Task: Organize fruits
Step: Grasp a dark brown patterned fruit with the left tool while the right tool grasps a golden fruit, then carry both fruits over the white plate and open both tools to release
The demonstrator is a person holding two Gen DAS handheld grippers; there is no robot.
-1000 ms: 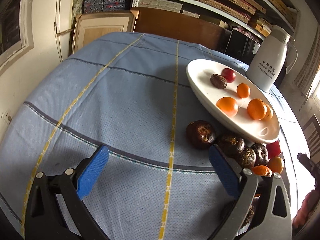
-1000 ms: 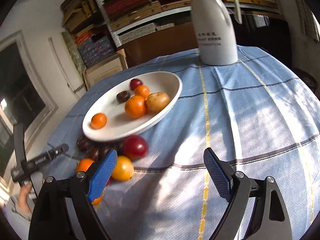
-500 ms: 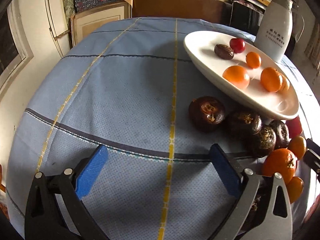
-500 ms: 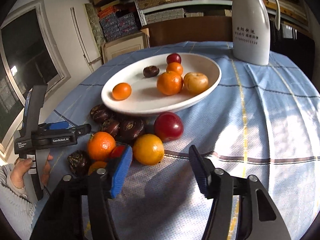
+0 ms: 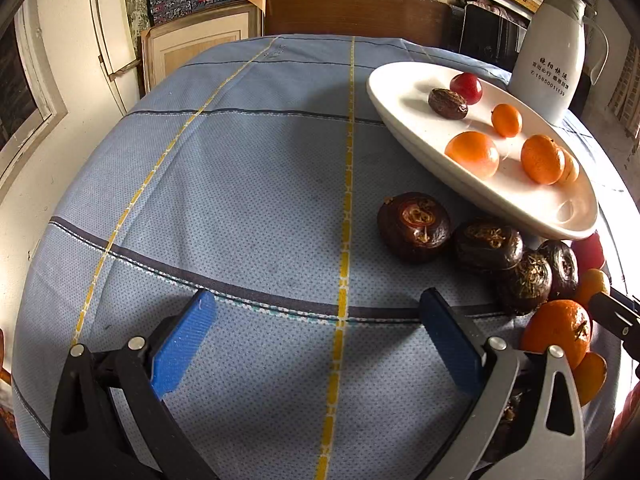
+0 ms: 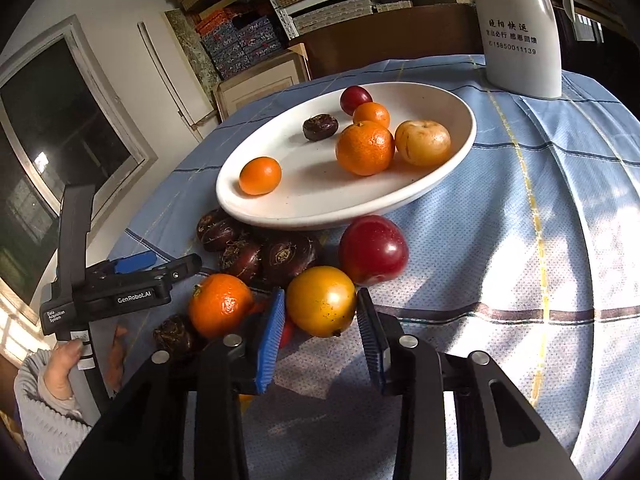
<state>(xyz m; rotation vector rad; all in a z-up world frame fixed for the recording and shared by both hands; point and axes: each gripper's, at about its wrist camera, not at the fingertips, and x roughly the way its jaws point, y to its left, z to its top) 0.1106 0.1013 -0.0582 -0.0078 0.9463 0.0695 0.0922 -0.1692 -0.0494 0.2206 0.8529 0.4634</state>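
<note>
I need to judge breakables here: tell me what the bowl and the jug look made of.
Bowl: probably glazed ceramic, going by its glossy white surface and thick rounded rim. Jug: smooth white shell with printed lettering and a soft sheen; plastic or coated metal, I cannot tell which.

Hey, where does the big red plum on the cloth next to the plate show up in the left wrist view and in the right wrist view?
Left wrist view: red plum at the far right edge, mostly hidden under the white plate's near end, behind the dark water chestnuts.
Right wrist view: near the centre, on the cloth in front of the plate, just beyond the yellow-orange fruit.
Shared landmark: the white jug behind the plate.
</note>
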